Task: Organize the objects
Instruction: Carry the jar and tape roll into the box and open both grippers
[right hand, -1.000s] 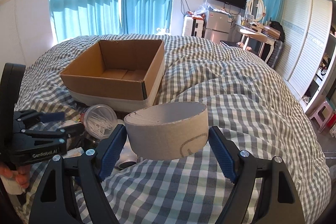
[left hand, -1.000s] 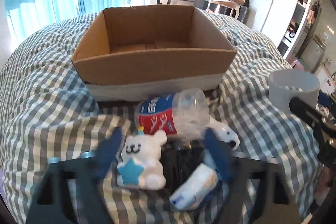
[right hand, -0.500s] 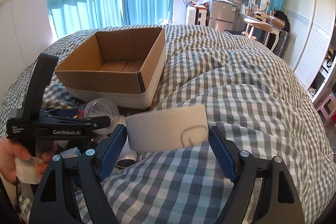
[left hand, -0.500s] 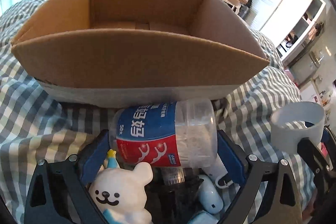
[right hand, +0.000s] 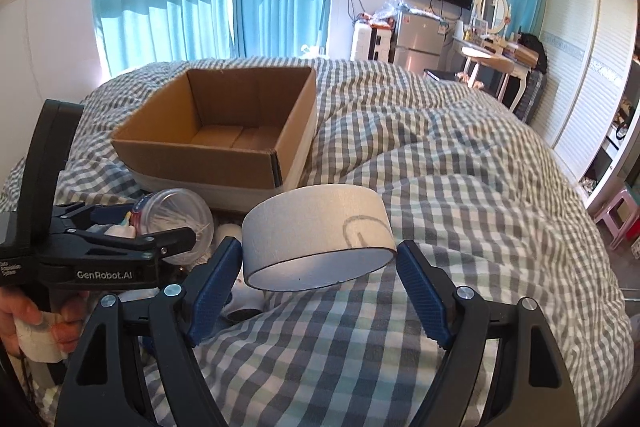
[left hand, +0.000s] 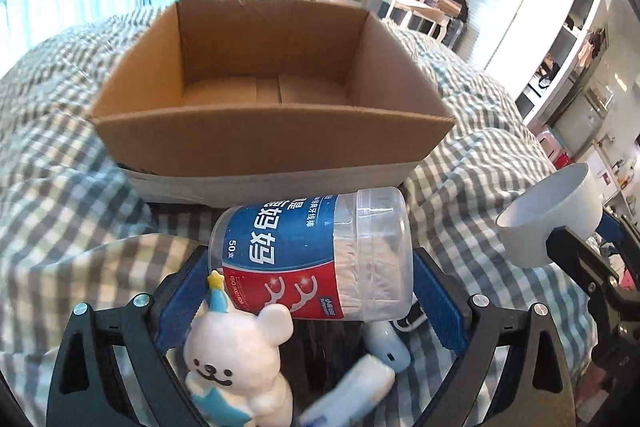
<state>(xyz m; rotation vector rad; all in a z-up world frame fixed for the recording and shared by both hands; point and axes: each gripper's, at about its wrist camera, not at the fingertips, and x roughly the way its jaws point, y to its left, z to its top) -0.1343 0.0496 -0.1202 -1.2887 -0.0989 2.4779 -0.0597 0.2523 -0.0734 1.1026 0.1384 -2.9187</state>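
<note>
An open, empty cardboard box [left hand: 268, 115] sits on the checked bed cover; it also shows in the right wrist view [right hand: 224, 147]. My left gripper [left hand: 310, 279] is shut on a clear floss-pick jar [left hand: 316, 259] with a blue and red label, held on its side just in front of the box. A white bear figure [left hand: 236, 363] and small white items [left hand: 384, 351] lie below it. My right gripper [right hand: 320, 263] is shut on a wide grey tape roll [right hand: 316, 231], held above the bed to the right of the box. The left gripper [right hand: 132, 243] with the jar [right hand: 176, 219] shows in the right wrist view.
The checked duvet [right hand: 460, 187] covers the whole bed, with folds. The tape roll and right gripper appear at the right edge of the left wrist view [left hand: 552, 215]. Curtains, a fridge [right hand: 420, 39] and a dressing table [right hand: 492, 59] stand beyond the bed.
My left gripper moved forward from over the bear, closed on the floss-pick jar and lifted it slightly before the box. My right gripper keeps the tape roll, which has tilted.
</note>
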